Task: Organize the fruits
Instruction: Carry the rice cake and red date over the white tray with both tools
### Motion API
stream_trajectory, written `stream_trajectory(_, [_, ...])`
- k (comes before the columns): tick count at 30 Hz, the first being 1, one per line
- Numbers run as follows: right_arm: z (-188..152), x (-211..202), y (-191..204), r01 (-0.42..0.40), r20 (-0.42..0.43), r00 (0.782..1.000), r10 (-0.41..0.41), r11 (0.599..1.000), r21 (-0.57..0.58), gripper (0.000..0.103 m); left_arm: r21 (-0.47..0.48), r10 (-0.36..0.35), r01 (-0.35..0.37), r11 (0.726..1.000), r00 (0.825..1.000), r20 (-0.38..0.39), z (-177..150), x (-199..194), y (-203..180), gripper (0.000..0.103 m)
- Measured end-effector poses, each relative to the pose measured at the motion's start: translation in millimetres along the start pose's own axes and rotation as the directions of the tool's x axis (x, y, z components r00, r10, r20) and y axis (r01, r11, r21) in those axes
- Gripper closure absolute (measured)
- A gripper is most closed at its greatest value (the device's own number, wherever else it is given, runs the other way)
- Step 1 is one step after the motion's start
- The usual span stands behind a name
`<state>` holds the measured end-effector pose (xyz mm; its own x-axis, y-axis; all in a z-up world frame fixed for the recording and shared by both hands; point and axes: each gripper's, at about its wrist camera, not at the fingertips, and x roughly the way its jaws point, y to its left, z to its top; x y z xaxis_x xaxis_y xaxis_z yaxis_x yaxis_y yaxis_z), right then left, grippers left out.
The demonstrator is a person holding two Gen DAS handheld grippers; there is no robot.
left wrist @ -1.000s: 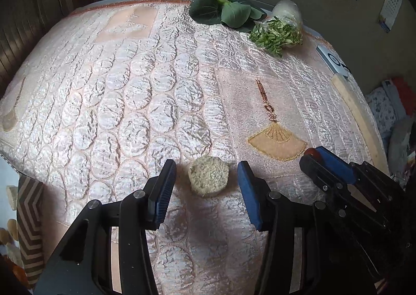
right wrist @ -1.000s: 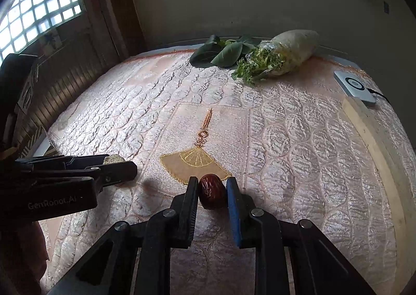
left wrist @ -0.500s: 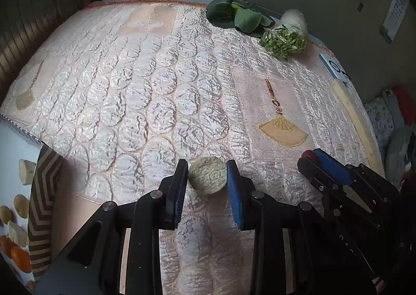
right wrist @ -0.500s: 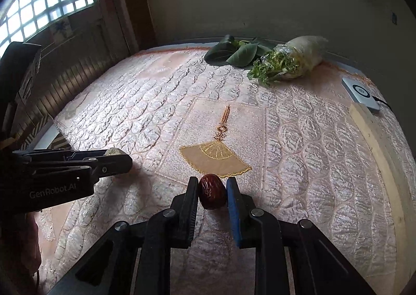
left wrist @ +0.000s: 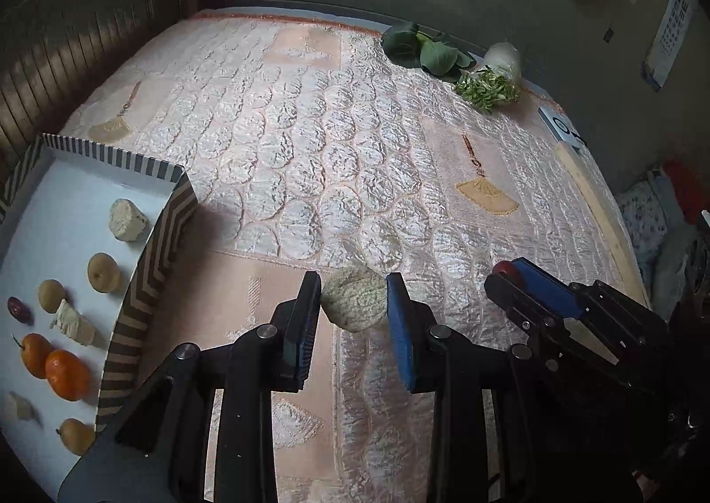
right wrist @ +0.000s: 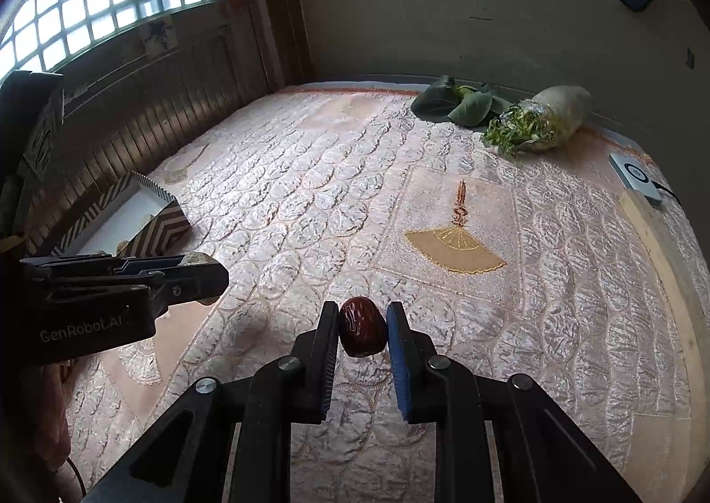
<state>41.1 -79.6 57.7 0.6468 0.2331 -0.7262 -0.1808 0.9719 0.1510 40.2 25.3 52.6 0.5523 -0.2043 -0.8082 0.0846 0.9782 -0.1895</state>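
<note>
tray (left wrist: 146, 254): cut off at left edge, left of jaws | wall calendar (left wrist: 668, 41): print too small to be read

Left tongs (left wrist: 354, 308) angled downward, clamped on a pale chunk, right tongs (right wrist: 361, 328) alongside, likewise pinching

Right gripper (right wrist: 363, 328) clamped on a dark red date (right wrist: 361, 326) above the quilted pink mattress (right wrist: 310, 201), left gripper (right wrist: 208, 277) pinching a pale chunk (right wrist: 197, 258) near the striped tray (right wrist: 164, 223), leafy greens (right wrist: 461, 104) by the far wall.
</note>
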Motion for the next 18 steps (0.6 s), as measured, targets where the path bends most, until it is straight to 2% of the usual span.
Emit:
stream_trajectory(5, [-4, -2, 21, -0.029, 0.002, 1.0, 0.029, 0.999, -0.019, 0.082, 0.002, 0.061, -0.061, 0.998, 0.997, 0.046, -14, -19, 15, 0.074])
stream_trajectory(18, [-6, 2, 73, -0.109, -0.015, 0.994, 0.108, 0.992, -0.069, 0.082, -0.056, 0.133, -0.127, 0.99, 0.983, 0.125, -40, -67, 63, 0.074])
